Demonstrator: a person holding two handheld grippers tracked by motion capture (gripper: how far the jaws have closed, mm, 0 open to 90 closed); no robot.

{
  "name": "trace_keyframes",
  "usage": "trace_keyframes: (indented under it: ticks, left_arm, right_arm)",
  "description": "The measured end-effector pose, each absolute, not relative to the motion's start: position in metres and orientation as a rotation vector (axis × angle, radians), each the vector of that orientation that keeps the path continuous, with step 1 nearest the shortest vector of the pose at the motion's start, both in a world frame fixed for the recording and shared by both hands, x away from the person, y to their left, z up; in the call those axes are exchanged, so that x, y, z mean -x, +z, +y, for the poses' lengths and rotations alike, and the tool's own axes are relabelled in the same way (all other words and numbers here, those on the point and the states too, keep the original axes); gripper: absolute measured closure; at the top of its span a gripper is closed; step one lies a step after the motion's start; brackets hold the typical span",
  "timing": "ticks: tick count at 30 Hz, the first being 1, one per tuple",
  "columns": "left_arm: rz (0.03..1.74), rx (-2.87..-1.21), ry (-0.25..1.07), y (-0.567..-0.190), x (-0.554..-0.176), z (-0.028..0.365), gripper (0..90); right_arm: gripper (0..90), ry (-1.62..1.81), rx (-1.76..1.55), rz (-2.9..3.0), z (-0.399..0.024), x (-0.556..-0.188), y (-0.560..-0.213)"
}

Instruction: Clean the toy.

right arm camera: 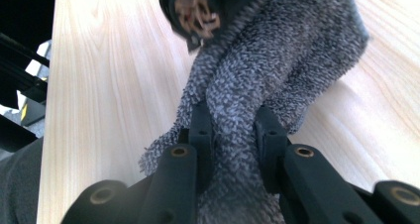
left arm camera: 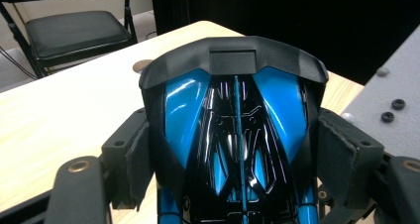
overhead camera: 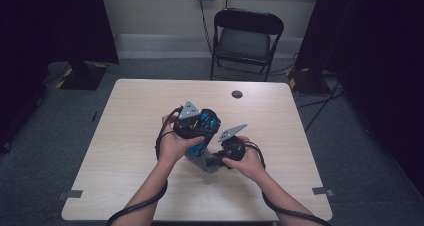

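Note:
A glossy blue and black toy car (overhead camera: pixel 206 121) is held above the middle of the wooden table (overhead camera: pixel 130 136). My left gripper (overhead camera: pixel 200 128) is shut on it. In the left gripper view the car (left arm camera: pixel 233 130) with its black rear wing sits between the pads (left arm camera: pixel 136 159), which press on both its sides. A grey fluffy cloth (overhead camera: pixel 202 162) hangs just under the car. My right gripper (overhead camera: pixel 220 158) is shut on the cloth (right arm camera: pixel 277 60), pinching a fold of it (right arm camera: pixel 233 130). One dark wheel hub of the car (right arm camera: pixel 198 11) shows just past the cloth.
A black folding chair (overhead camera: pixel 247 36) stands beyond the table's far edge. A small dark round disc (overhead camera: pixel 237 94) lies near the far edge. Tape marks (overhead camera: pixel 74 194) sit at the near corners. Dark curtains flank the room.

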State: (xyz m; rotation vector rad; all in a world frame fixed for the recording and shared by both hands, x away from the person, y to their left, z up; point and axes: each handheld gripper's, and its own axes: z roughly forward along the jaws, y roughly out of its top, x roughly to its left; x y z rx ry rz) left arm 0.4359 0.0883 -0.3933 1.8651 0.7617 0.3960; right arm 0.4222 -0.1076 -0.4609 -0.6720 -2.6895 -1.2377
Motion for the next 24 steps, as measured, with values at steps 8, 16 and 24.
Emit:
trace_keyframes:
  ticks: [8,16,24]
  left_arm:
    - [0.783,-1.862,0.414,-0.392,-0.435,0.102,25.5]
    - [0.795,-1.879,0.414,-0.400,-0.434,0.107,25.5]
    - [0.805,-1.911,0.407,-0.411,-0.431,0.108,25.5]
  right_arm:
    - [74.8,-1.203,0.731,-2.733,-0.130,-0.426,-0.456]
    - [74.7,-1.245,0.832,-2.753,-0.160,-0.440,-0.436]
    - [74.7,-1.307,0.938,-2.762,-0.184,-0.454,-0.411]
